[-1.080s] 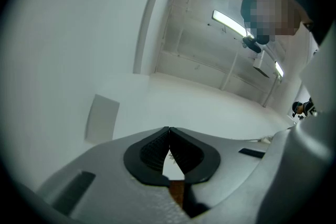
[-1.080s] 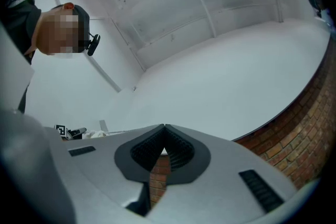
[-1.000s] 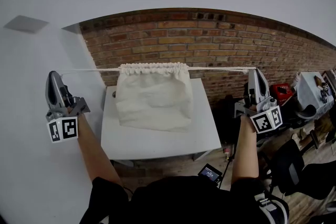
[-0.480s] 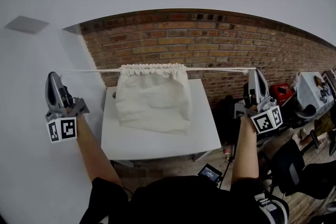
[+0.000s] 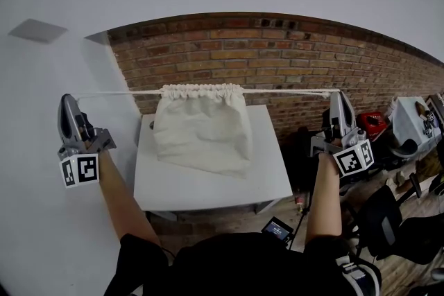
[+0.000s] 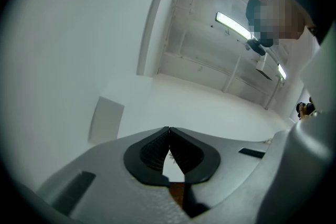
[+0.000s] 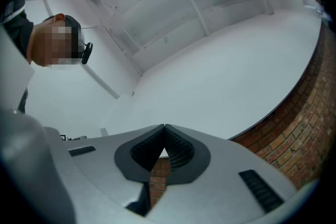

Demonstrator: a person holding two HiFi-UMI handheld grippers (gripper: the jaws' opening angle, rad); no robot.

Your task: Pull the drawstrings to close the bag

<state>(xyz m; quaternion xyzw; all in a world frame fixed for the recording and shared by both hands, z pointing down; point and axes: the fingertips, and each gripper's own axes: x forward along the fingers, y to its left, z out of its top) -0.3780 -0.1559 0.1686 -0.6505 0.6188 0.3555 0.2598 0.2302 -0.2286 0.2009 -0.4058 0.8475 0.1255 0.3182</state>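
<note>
Head view puts the white cloth drawstring bag (image 5: pixel 202 132) on the small white table (image 5: pixel 208 187) in front of the red brick wall (image 5: pixel 291 59). Its lower part lies on the tabletop and its mouth is raised and bunched into tight gathers. The white cord drawstring (image 5: pixel 284 91) leaves both sides of that mouth in one taut, nearly level line.

My left gripper (image 5: pixel 69 99) has one end and my right gripper (image 5: pixel 340 95) the other, well apart, both pointing upward. In the left gripper view the jaws meet at the tips with a wisp of cord fibre between the pads. In the right gripper view the jaws are pressed together as well. I cannot make out the cord there, though the head view shows it ending at that tip.

I judge the bag light, soft and limp, so it will lift or slide instead of anchoring the pull. The cord is thin and could creep through the ribbed pads. I would take hold on the cord itself, not the cloth, and pull both ends evenly.
</note>
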